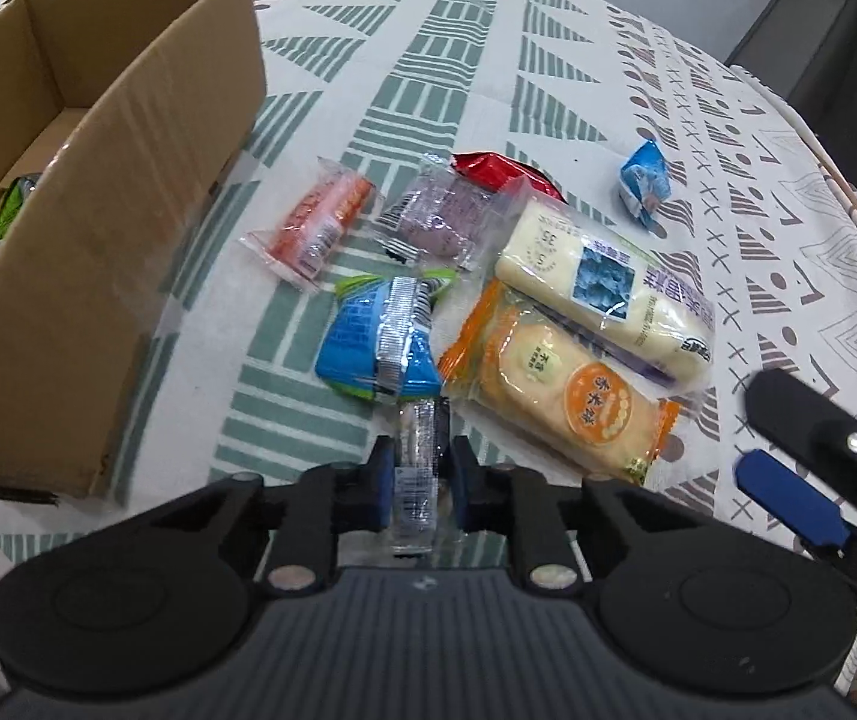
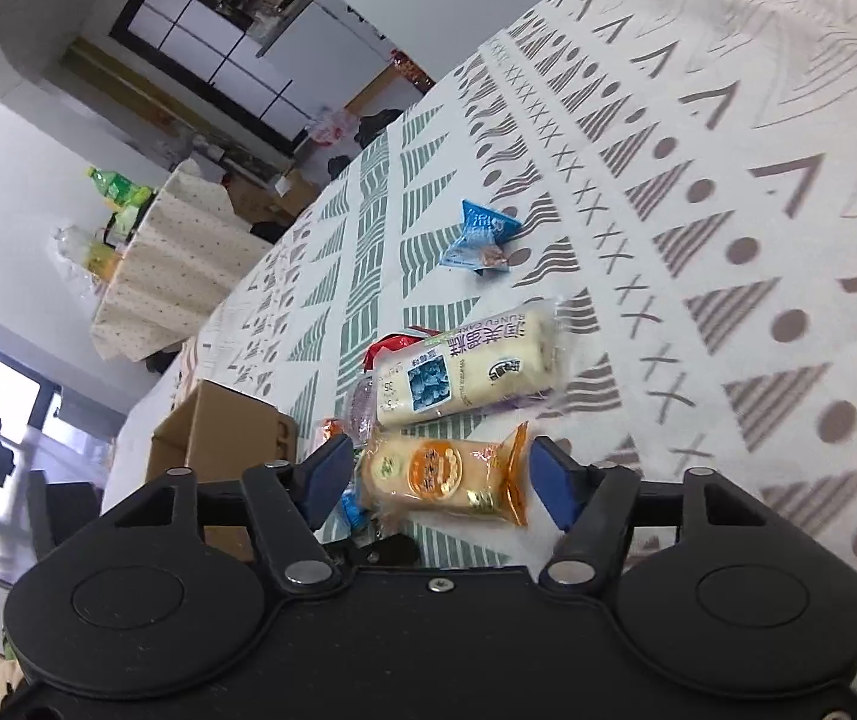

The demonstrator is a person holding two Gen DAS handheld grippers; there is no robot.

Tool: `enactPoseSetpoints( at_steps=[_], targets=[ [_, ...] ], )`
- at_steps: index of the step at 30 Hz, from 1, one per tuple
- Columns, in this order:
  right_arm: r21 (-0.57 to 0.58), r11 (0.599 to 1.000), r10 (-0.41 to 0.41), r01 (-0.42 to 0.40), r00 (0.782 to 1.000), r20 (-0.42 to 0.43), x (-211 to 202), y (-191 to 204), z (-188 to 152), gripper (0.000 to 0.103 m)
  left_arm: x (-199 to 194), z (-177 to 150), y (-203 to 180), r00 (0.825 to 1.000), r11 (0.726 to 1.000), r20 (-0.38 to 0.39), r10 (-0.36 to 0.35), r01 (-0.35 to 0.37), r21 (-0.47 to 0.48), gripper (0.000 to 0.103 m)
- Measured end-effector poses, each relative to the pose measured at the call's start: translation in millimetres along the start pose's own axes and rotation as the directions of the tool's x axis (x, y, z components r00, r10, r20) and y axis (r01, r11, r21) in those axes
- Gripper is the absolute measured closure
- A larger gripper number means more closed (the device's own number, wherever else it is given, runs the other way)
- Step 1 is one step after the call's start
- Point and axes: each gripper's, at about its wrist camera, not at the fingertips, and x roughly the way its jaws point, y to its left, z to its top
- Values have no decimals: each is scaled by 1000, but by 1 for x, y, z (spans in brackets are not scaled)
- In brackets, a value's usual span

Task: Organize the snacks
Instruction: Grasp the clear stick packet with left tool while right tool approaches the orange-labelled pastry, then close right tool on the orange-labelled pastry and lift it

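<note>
My left gripper [image 1: 419, 474] is shut on a small clear-wrapped snack [image 1: 416, 480], held above the table. Beyond it lie a blue-green packet [image 1: 380, 336], an orange rice-cracker pack [image 1: 554, 384], a cream cake pack [image 1: 602, 288], a red-orange roll [image 1: 314, 225], a purple packet [image 1: 437, 216], a red packet [image 1: 500, 171] and a small blue packet [image 1: 644, 180]. My right gripper [image 2: 437, 483] is open, its pads either side of the rice-cracker pack [image 2: 446, 471]; whether they touch it I cannot tell. It also shows at the right of the left wrist view [image 1: 788, 462].
An open cardboard box [image 1: 98, 180] stands at the left with some snacks inside; it also shows in the right wrist view [image 2: 218, 438]. The patterned tablecloth [image 1: 548, 30] covers the round table. The cake pack [image 2: 464, 372] and blue packet [image 2: 482, 234] lie beyond my right gripper.
</note>
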Motion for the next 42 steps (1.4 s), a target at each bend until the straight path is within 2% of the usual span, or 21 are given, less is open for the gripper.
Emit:
enactPoseSetpoints(
  at_steps=[9,16,26,32,34,36,42],
  targets=[
    [-117,993,-26,23,999,-26,27,20,1,41,-6,3,7,1000,999,-18,-5,4,-33,85],
    [-168,986,-11,8,1000,-19,37,30,3,41,-13,2,12,1000,999,-9,2,-3,-48,85],
    [-160,986,-65,41,986,-152,54,26,-8,41,-27,5,19,999,999,17,31,-31,-40,85],
    [-220,973,-115,69,972,-203,59,33,-19,41,-29,2,25,999,998,20,45,-44,-47,85],
    [-242,967,-129,78,971,-203,61,35,-21,48,-28,1,27,999,997,16,50,-49,-54,85],
    [-257,962,-147,91,967,-208,64,35,-22,63,-27,0,29,999,997,11,53,-52,-61,85],
    [-241,968,-119,67,970,-211,62,32,-19,71,-31,1,26,999,998,19,44,-43,-55,85]
  ],
)
